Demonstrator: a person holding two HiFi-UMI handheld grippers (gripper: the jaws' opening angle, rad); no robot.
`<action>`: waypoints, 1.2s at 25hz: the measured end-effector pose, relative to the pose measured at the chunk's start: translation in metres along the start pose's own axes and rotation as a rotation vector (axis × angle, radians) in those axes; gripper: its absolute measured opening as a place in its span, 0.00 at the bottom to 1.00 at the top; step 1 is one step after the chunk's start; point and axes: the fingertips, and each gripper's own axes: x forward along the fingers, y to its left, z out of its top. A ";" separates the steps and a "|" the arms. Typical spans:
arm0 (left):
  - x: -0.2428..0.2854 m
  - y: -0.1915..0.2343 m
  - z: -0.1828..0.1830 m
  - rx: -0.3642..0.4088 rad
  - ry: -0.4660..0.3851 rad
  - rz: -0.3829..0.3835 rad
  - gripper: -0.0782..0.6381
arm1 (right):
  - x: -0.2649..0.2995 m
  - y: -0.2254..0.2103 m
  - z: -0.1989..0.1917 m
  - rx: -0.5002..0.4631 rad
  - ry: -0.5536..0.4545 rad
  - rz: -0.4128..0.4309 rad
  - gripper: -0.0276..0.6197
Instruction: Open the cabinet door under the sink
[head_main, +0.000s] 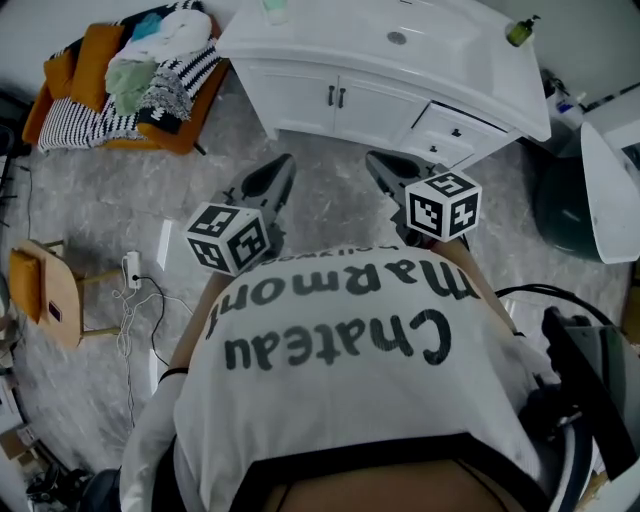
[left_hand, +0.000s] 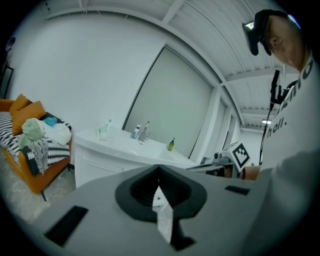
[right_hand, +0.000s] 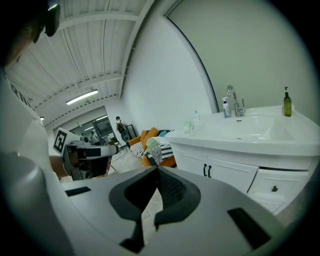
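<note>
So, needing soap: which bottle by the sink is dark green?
The dark green pump bottle right of the chrome tap; the white-and-blue bottle and pale mint bottle are lighter.

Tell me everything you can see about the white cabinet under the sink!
The cabinet is white and looks smooth and painted. It has two doors side by side, both shut, with two dark upright handles close together in the middle. To their right sit drawers with a small dark knob. It stands on the grey floor, and the white sink top rests on it. Nothing touches the doors.
</note>
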 end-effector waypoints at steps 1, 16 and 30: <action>0.004 0.000 0.000 -0.002 -0.004 0.005 0.12 | 0.000 -0.004 0.000 -0.001 0.001 0.005 0.05; 0.042 -0.005 -0.006 -0.019 0.045 0.017 0.12 | 0.005 -0.040 -0.007 0.090 -0.005 0.034 0.05; 0.065 0.013 -0.014 -0.075 0.110 0.017 0.12 | 0.023 -0.052 -0.011 0.147 -0.009 0.020 0.05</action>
